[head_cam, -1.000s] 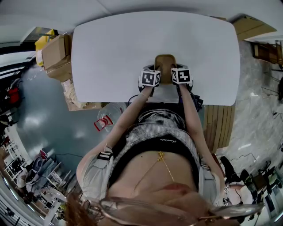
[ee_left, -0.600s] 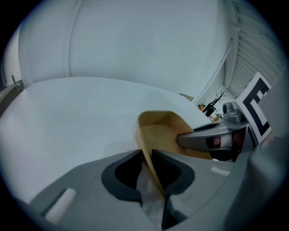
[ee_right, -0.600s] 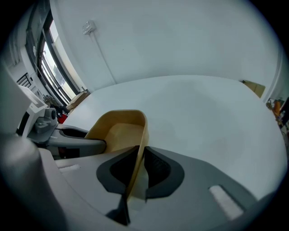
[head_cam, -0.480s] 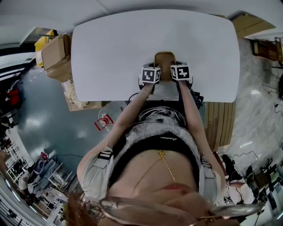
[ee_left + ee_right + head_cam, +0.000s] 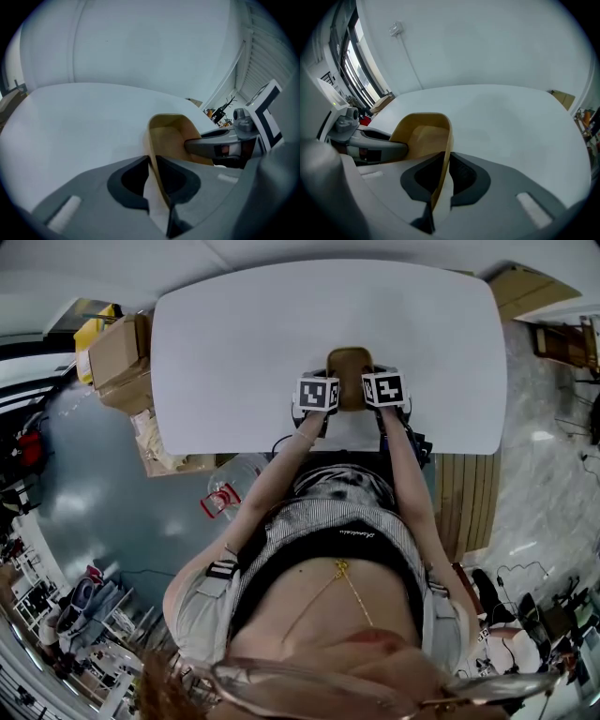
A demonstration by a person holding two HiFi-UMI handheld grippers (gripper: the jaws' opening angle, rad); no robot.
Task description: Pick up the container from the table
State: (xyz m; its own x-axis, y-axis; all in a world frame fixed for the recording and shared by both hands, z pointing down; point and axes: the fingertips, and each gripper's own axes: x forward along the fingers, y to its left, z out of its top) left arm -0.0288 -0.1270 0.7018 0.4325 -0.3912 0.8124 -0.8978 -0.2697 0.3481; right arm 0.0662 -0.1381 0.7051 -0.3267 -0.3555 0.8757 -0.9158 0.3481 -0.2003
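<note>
A tan, rounded-rectangular container sits on the white table near the edge closest to the person. My left gripper is shut on the container's left wall, with the thin wall pinched between the dark pads. My right gripper is shut on the right wall of the container; its jaws have just been closing with that wall between them. In the head view the left gripper and right gripper flank the container, their marker cubes hiding its near end. The container is empty inside.
The table's near edge lies just behind the grippers. Cardboard boxes stand on the floor off the table's left side, a clear plastic tub is below it, and wooden planking lies at the right.
Both grippers and the container between them have shifted slightly up the picture, away from the person. The grips look the same.
</note>
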